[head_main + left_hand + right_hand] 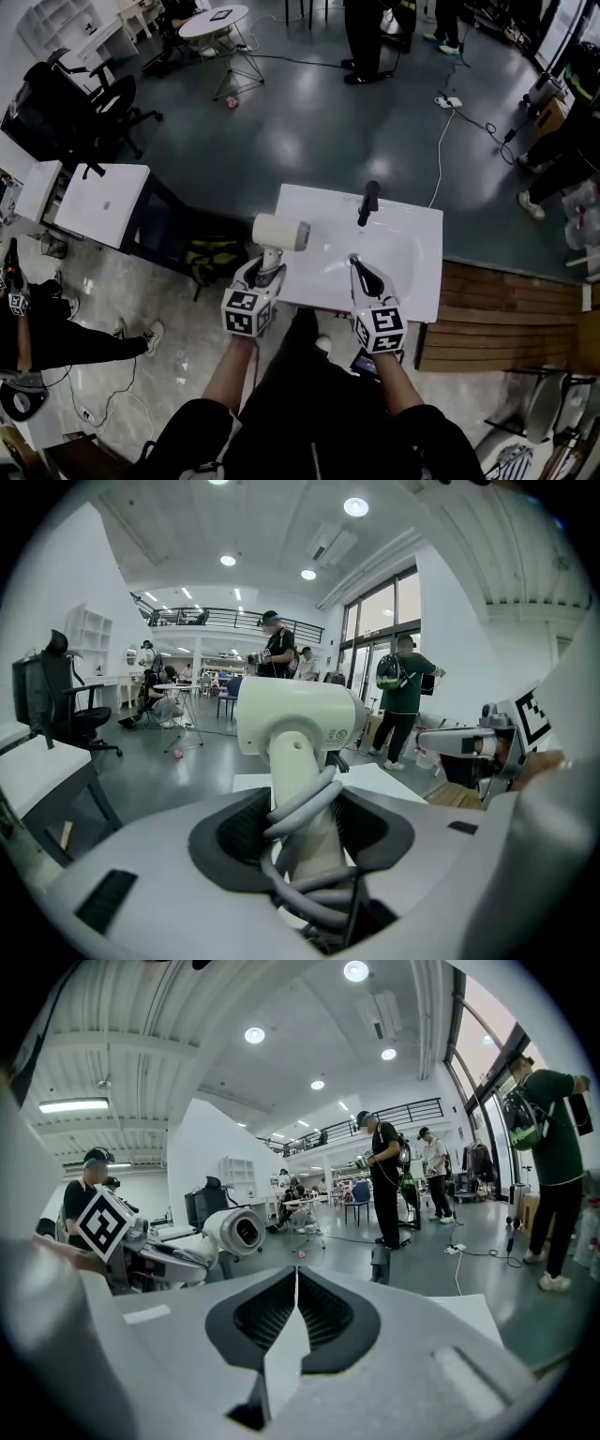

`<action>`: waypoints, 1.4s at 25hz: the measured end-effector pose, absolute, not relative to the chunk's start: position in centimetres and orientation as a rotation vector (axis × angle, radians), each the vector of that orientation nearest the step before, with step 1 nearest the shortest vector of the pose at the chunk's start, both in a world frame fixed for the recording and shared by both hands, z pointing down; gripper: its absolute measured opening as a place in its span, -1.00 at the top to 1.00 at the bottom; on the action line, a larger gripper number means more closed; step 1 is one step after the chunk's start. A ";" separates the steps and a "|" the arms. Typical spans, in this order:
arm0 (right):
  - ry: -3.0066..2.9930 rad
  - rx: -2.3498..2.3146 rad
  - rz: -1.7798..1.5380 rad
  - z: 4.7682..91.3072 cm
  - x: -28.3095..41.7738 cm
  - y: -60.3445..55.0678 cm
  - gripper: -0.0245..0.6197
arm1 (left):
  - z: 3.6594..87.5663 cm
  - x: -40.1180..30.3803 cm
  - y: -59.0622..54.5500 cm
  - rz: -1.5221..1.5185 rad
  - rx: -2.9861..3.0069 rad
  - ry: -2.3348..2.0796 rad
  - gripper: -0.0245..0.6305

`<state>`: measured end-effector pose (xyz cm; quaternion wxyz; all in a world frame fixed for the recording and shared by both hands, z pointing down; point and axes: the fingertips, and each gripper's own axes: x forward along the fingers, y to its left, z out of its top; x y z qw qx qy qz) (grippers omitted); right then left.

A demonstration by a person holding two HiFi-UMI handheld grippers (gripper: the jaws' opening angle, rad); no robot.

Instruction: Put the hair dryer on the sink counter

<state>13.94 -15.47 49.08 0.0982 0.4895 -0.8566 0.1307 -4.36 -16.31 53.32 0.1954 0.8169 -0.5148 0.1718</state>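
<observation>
Head view shows a person standing at a white sink counter (417, 281) with a two-jaw tool in each hand. The left gripper (266, 270) is clamped on the handle of a cream hair dryer (280, 232), held upright with its barrel on top. The dryer hangs at the counter's left edge, and whether it is over the top or just beside it cannot be told from above. Left gripper view confirms the hold: the jaws press both sides of the handle, around which the grey cord (302, 810) is wound in loops. The right gripper (355, 263), hovering above the basin in front of the dark faucet (369, 202), carries nothing; its own view shows the jaws closed against each other.

The task appears to be in its carrying stage, with the dryer brought to the counter but not yet set down. The next move likely calls for shifting it inward over the flat rim left of the basin, lowering it until it rests there, then opening the jaws. The wound cord and top-heavy barrel could tip it toward the edge on release.
</observation>
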 end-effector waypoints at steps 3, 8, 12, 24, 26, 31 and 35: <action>-2.532 1.445 0.390 49.2 13.7 -15.9 0.91 | 53.5 -4.3 -17.2 0.484 2.290 -1.435 0.30; -2.521 1.447 0.403 49.7 13.5 -17.0 0.91 | 53.7 -4.2 -18.9 0.484 2.296 -1.422 0.31; -2.505 1.448 0.414 50.3 13.6 -18.1 0.91 | 54.4 -4.1 -20.3 0.486 2.294 -1.410 0.31; -2.456 1.452 0.452 51.5 13.3 -21.1 0.91 | 56.0 -4.6 -24.4 0.500 2.279 -1.365 0.31; -2.448 1.452 0.459 51.8 13.2 -21.4 0.91 | 56.4 -4.7 -25.0 0.505 2.273 -1.359 0.31; -2.426 1.446 0.481 52.5 12.8 -22.1 0.91 | 57.3 -5.1 -26.2 0.513 2.257 -1.343 0.30; -2.411 1.437 0.493 53.0 12.5 -22.6 0.91 | 58.1 -5.4 -27.1 0.531 2.238 -1.340 0.31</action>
